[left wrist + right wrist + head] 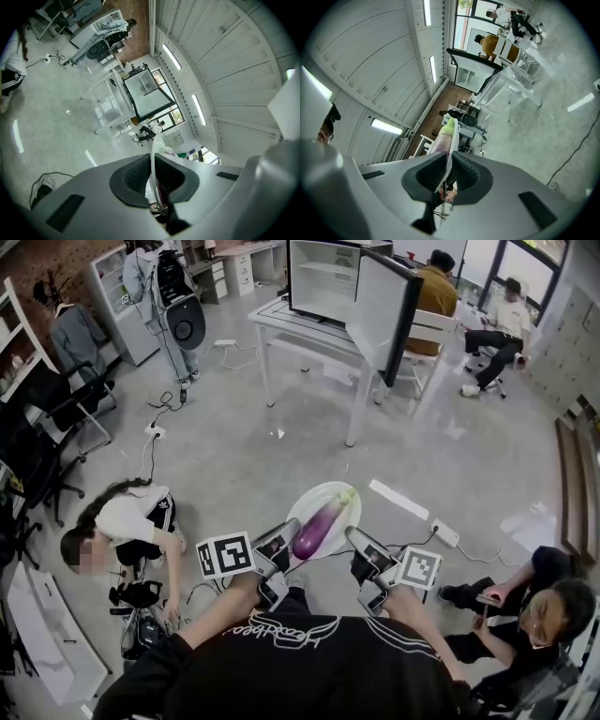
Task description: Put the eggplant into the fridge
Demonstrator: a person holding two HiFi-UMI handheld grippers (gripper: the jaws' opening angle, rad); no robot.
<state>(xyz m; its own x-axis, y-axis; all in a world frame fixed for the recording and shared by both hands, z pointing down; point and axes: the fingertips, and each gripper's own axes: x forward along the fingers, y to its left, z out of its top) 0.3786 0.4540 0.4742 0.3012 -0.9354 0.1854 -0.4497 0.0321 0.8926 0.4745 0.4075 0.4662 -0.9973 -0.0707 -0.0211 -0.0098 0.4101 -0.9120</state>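
A purple eggplant (317, 527) with a green stem lies on a white plate (339, 493), carried above the floor. My left gripper (289, 529) is shut on the plate's left rim and my right gripper (354, 537) on its right rim. In the left gripper view the plate's edge (153, 161) runs between the dark pads (133, 176) of the left gripper (154, 182). In the right gripper view the right gripper (447, 176) pinches the plate rim (449, 161), and the eggplant (443, 138) shows beyond it. The fridge (323, 279) stands on a white table (300, 329) ahead, its door (384, 313) swung open.
One person (127, 526) crouches on the floor at the left, another (539, 601) sits at the right. A power strip (443, 533) and cables lie on the floor. Two people (436, 287) sit behind the table. Office chairs (56, 413) and shelves line the left wall.
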